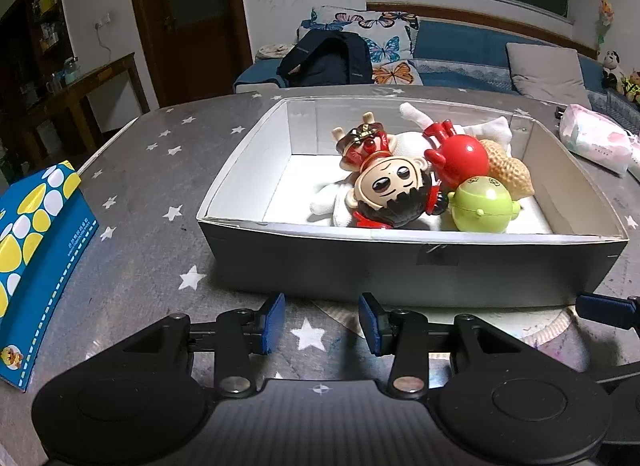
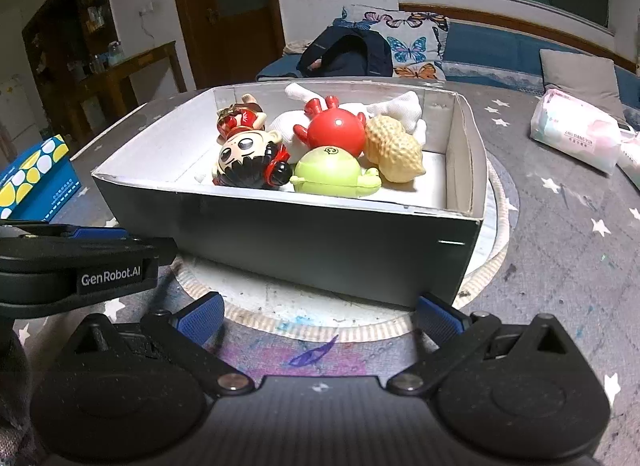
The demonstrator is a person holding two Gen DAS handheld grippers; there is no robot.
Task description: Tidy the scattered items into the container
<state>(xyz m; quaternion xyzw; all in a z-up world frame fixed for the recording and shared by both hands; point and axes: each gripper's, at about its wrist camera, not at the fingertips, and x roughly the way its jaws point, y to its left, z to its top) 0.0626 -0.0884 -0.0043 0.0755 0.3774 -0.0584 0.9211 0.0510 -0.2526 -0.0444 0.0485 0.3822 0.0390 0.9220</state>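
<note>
Toys already sit in the box [image 1: 400,262] — doll [image 1: 390,191], red ball [image 1: 466,159], green one [image 1: 480,205]. Left gripper [image 1: 322,324] is narrowly parted and empty, right gripper [image 2: 320,316] wide and empty (both short of the box); I judge tidying nearly finished — next I'd check the table [image 1: 152,250] for strays.

Grey star-print tablecloth [image 1: 152,201] covers the table. Blue tissue box with yellow and white dots [image 1: 36,242] at near left. Pink-white tissue pack [image 2: 576,137] far right. Beyond: blue sofa [image 1: 472,49], butterfly cushion [image 1: 384,45], dark backpack [image 1: 328,59], brown door [image 1: 188,13].
</note>
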